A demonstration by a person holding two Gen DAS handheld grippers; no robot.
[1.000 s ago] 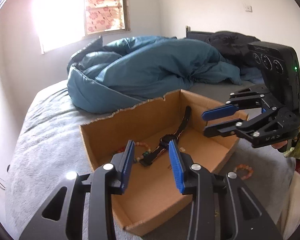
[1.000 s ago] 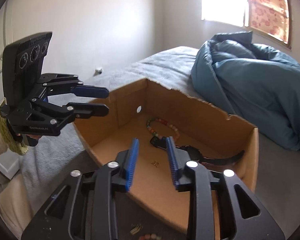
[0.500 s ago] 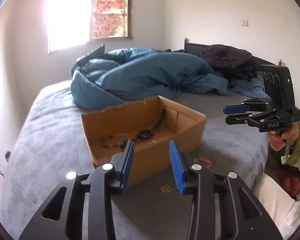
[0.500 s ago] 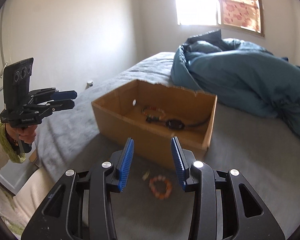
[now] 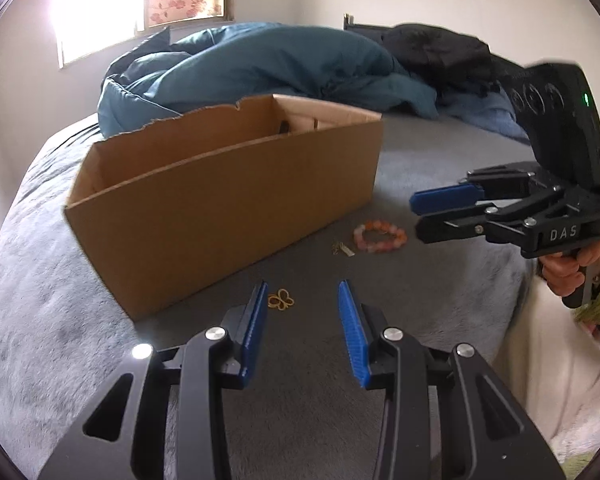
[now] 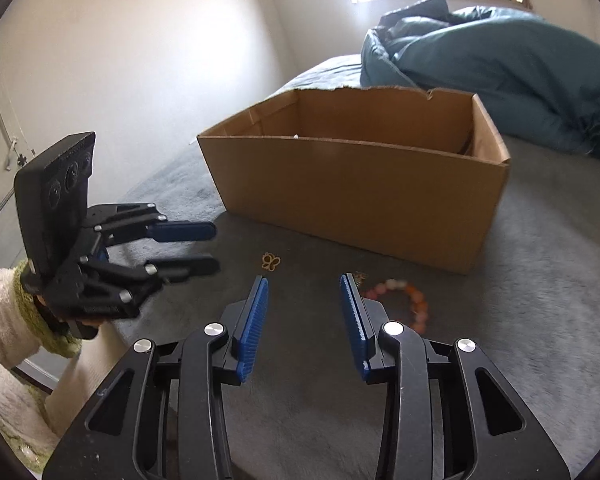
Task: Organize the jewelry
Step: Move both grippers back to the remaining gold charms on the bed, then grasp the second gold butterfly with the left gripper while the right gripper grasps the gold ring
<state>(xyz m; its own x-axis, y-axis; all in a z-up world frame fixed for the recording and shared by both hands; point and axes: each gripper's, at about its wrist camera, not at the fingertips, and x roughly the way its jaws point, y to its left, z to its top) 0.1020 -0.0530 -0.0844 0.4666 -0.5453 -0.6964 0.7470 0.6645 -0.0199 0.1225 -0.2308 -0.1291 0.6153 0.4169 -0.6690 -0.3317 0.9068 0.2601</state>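
A grey plush bedspread [image 5: 420, 168] covers the bed in a bright bedroom. The left gripper [image 5: 303, 312] hangs over it with jaws spread wide and nothing between them; a small gold butterfly-shaped ornament [image 5: 281, 300] lies just beyond its left fingertip. The right gripper [image 6: 303, 308] is equally wide and unloaded, beside an orange-pink beaded bracelet [image 6: 404, 300]. Behind both stands an open brown cardboard box [image 5: 228, 200], then a rumpled teal duvet [image 5: 268, 60].

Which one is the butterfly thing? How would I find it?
Find the big cardboard box on the grey bed. On the blanket before it lies a tiny gold butterfly, by the left gripper. The pink bead bracelet nearby is a bigger ring.
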